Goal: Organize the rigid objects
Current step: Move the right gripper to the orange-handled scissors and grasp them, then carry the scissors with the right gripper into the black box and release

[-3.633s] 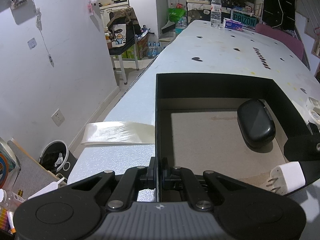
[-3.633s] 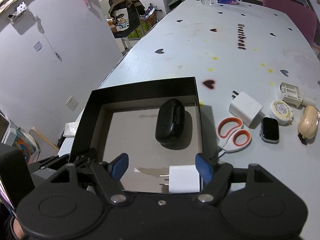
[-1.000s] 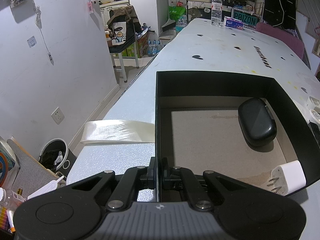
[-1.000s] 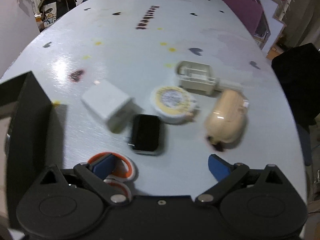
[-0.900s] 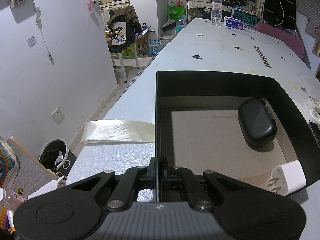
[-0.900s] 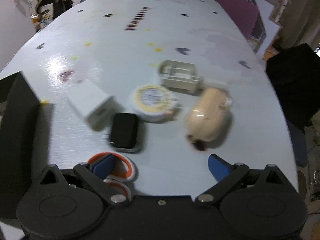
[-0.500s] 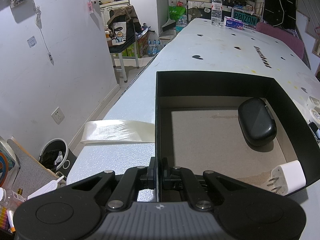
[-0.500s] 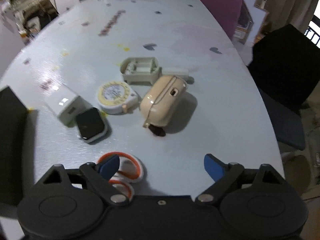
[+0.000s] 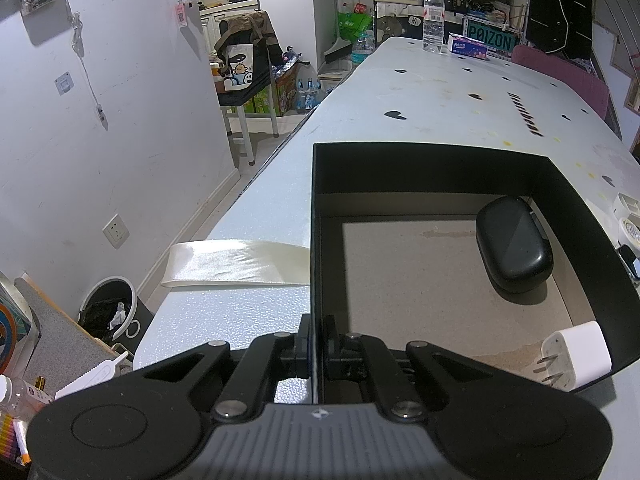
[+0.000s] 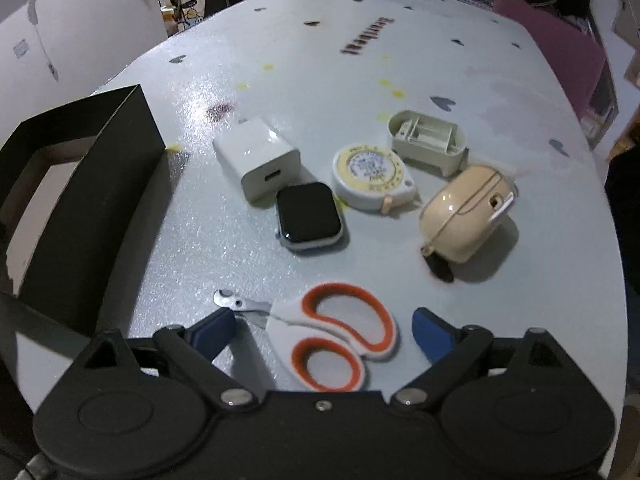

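Left gripper (image 9: 316, 344): fingers clamped together on the near wall of the black box (image 9: 440, 168), left corner. Strip of cream tape (image 9: 236, 262) on the table (image 9: 440, 92) just left of the box, touching its left wall. Inside box: black earbud case (image 9: 514, 248) at the right wall, white plug charger (image 9: 576, 356) in the near right corner, prongs facing left.

Right wrist view: box wall (image 10: 100, 208) at far left. On the table (image 10: 320, 60) right of it, in order: white USB charger (image 10: 258, 158), port facing the camera; smartwatch body (image 10: 309, 215) touching the charger's near corner; round yellow-and-white tape measure (image 10: 370, 176) just beside the watch; beige open-top plastic holder (image 10: 430, 144) behind it; cream earbud case (image 10: 464, 214) with black strap, well right.

Right gripper (image 10: 324, 332): blue fingers spread wide, jaws just been opening, straddling the orange-and-white scissors (image 10: 340, 340) handles. Pads not pressing on them. Scissor blades pointing left, near the left fingertip (image 10: 214, 330).
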Tool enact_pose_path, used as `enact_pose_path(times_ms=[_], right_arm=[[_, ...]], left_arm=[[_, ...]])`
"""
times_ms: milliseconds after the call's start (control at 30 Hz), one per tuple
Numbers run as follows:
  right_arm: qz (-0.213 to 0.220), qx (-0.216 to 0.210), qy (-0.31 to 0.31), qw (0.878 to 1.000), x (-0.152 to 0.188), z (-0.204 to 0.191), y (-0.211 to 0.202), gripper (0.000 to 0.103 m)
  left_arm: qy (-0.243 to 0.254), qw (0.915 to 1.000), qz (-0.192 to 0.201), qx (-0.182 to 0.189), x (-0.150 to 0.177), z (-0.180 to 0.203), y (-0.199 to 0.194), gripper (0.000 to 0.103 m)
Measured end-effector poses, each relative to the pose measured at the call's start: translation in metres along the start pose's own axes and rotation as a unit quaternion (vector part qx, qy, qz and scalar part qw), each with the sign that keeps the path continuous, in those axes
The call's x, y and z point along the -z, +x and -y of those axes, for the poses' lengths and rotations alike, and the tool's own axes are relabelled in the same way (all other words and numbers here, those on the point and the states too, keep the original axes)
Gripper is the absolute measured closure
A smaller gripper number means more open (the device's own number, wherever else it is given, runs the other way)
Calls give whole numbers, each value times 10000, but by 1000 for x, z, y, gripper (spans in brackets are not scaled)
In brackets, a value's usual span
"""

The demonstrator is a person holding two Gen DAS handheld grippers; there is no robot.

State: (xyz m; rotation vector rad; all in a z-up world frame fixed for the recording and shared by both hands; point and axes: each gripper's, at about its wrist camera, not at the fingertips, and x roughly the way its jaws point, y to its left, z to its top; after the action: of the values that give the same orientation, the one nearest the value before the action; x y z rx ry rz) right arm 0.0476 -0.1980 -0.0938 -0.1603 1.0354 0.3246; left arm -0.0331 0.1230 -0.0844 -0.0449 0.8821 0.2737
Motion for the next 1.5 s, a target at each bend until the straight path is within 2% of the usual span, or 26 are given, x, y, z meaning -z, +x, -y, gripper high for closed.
enact_pose_path(times_ms=[167, 333, 433, 500, 600, 700, 800, 867, 1200, 1500], right_arm=[[-69, -62, -54, 9999, 2, -5, -10, 26], [-230, -317, -399, 9984, 13, -20, -18, 27], [-190, -290, -532, 9980, 14, -26, -19, 28], [-171, -250, -431, 9986, 12, -23, -18, 25], [-171, -277, -338, 9989, 8, -20, -12, 13], [-117, -311, -428, 9985, 5, -22, -8, 11], [-75, -365, -506, 9980, 2, -24, -8, 18], [10, -322, -471, 9984, 1, -23, -12, 39], [102, -199, -82, 9997, 3, -16, -19, 39], [696, -261, 454, 9962, -7, -11, -54, 39]], left_arm=[[0, 10000, -1, -1, 0, 0, 0, 100], [1, 10000, -1, 0, 0, 0, 0, 100], [-3, 10000, -2, 3, 0, 0, 0, 100], [-1, 10000, -1, 1, 0, 0, 0, 100], [-9, 10000, -2, 6, 0, 0, 0, 100], [-7, 10000, -3, 2, 0, 0, 1, 100], [-7, 10000, -4, 5, 0, 0, 1, 100], [-6, 10000, -3, 5, 0, -1, 1, 100], [-7, 10000, -4, 6, 0, -1, 1, 100], [-9, 10000, -5, 4, 0, -1, 1, 100]])
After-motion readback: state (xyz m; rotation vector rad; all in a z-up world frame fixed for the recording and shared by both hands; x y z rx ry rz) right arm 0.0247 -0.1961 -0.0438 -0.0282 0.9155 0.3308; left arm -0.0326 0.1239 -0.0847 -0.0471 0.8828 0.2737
